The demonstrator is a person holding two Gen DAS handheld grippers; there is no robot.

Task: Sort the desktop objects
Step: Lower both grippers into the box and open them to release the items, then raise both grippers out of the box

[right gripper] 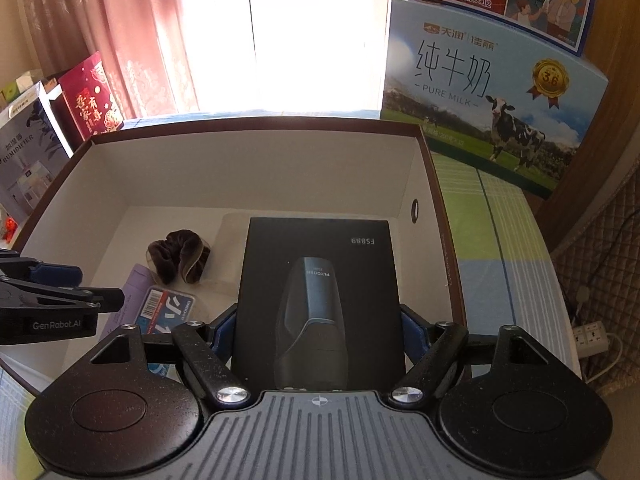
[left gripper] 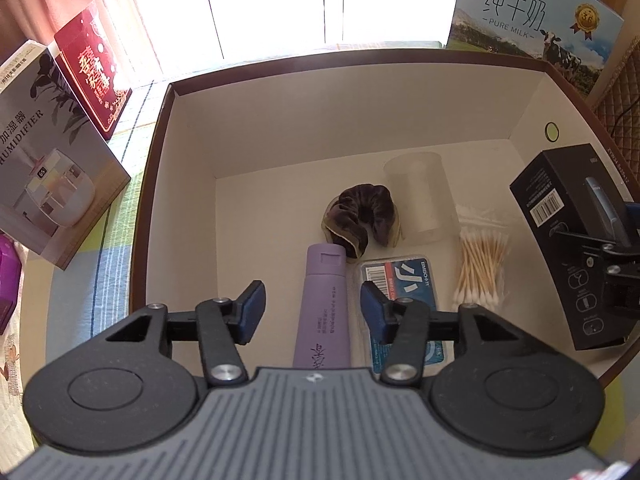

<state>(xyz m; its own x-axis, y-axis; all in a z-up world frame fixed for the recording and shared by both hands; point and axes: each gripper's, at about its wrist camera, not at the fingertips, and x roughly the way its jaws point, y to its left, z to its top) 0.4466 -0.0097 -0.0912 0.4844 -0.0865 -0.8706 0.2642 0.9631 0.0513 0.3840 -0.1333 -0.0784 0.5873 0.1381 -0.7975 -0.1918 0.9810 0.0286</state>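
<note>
- Your right gripper [right gripper: 316, 328] is clamped on the black shaver box [right gripper: 320, 280], held over the right side of the storage box [right gripper: 256, 168].
- Your left gripper [left gripper: 313, 308] is spread wide with nothing in it, above the purple tube [left gripper: 324, 304].
- Further in: blue card pack [left gripper: 404, 280], cotton swabs [left gripper: 482, 268], scrunchie [left gripper: 360, 216], clear cup [left gripper: 418, 196].

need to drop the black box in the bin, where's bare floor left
Bare floor: the left strip between the bin's left wall and the purple tube, plus the back band behind the scrunchie. Crowded: centre and right, with the clear cup, blue card pack and cotton swabs. The right gripper holds the black box.
</note>
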